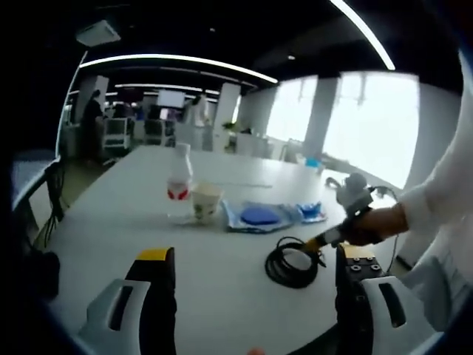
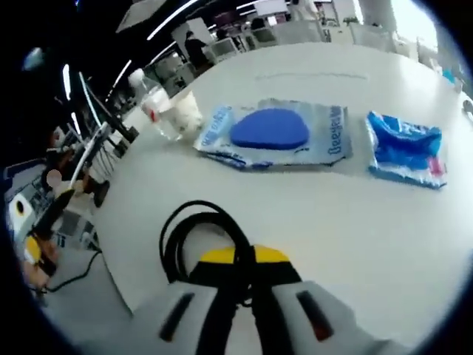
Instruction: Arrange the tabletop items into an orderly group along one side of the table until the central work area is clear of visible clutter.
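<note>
While the right gripper (image 2: 238, 275) pinches the black cable (image 2: 194, 231) tight between its jaws, the left gripper (image 1: 255, 296) waits with its jaws wide apart over the white table (image 1: 133, 222). From the left gripper view, the cable coil (image 1: 290, 262) lies at 5 o'clock. The bottle (image 1: 179, 181) and cup (image 1: 205, 202) stand touching near the middle. A blue packet (image 1: 257, 216) lies just beside them at 3 o'clock, then a small pack (image 1: 310, 212).

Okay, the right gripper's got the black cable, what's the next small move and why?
Probably carry the black cable coil, pinched in the right gripper, toward the bottle, paper cup and blue packets. Those already sit in a row; the coil lies apart, nearer the table's open area.
</note>
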Tool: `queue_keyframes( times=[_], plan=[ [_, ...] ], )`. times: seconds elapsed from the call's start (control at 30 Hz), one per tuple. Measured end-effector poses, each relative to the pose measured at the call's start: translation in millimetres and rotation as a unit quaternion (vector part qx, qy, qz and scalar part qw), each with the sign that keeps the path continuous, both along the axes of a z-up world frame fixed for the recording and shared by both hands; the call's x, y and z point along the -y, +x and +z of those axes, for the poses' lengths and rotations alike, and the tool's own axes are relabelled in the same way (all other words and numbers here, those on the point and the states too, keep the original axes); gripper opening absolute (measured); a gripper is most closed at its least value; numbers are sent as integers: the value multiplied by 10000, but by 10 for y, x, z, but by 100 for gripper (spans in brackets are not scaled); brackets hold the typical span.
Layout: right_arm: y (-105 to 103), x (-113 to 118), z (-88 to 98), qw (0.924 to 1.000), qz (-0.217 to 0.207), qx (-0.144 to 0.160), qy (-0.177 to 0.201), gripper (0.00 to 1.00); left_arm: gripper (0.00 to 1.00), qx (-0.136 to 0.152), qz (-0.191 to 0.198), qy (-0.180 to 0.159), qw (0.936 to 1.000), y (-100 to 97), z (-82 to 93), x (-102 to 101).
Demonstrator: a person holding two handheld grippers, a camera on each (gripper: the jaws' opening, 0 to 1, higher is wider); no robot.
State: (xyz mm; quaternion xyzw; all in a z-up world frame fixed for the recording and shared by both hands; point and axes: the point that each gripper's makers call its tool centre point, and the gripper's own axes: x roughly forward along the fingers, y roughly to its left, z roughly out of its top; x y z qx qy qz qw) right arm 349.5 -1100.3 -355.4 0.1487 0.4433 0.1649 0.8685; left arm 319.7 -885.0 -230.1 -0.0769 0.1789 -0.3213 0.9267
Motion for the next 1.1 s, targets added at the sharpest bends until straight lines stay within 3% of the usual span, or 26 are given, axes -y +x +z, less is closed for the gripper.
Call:
queue_keyframes(
  times=[0.17, 0.37, 0.67, 0.77, 0.9, 1.1],
  plan=[
    [-13, 260, 142, 9997, -116, 210, 95, 2, 86, -47, 127, -111, 9998, 24, 12, -30],
    [15, 724, 300, 9970, -605, 433, 223, 2, 86, -103, 119, -40, 9999, 18, -20, -25],
    [3, 1391, 378, 9912, -1223, 490, 153, 2, 85, -145, 145, 10, 9998, -5, -26, -15],
    [-37, 1508, 360, 9904, -1307, 443, 105, 2, 84, -170, 185, -5, 9997, -1, -26, -25],
    [-163, 1513, 353, 9894, -1407, 372, 17, 3, 84, -181, 169, 57, 9997, -12, -38, -18],
    [-190, 1566, 312, 9881, -1504, 297, -140, 3, 83, -217, 168, 101, 9996, -17, -56, -29]
  ],
)
